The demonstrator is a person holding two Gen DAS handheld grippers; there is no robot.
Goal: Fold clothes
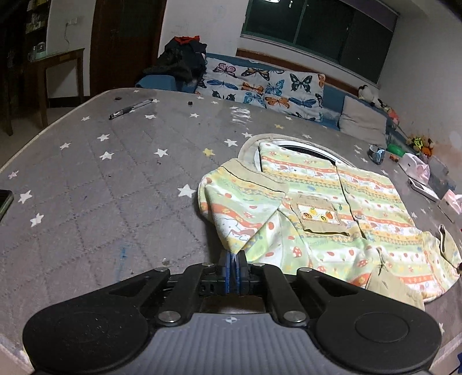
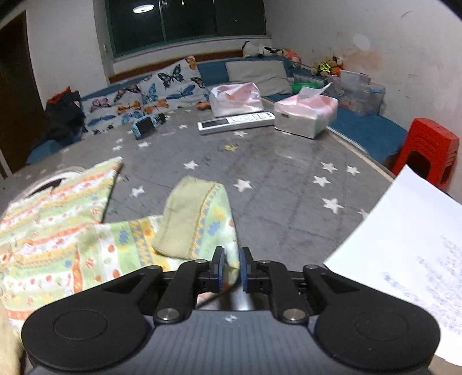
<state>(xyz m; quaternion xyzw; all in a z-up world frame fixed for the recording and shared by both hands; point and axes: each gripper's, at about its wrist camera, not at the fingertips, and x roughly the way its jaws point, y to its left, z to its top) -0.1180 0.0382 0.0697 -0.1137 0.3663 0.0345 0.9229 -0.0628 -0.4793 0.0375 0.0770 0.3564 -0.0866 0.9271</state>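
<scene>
A big gray mat (image 1: 115,178) with white stars covers the floor. A small green and orange shirt (image 1: 332,207) lies flat on it, sleeves folded in. The left gripper (image 1: 232,259) is squeezed tight on the edge of one sleeve. The right gripper (image 2: 231,264) has let go a little, with the other sleeve (image 2: 199,219) loose between its jaws.

A lived-in room at home, a bedroom by the look of it. A star-patterned grey mattress (image 1: 115,178) fills it, with a butterfly-print pillow (image 1: 260,86), stuffed toys (image 2: 326,66) and a tissue pack (image 2: 306,112) along the wall under a dark window (image 2: 184,20).
</scene>
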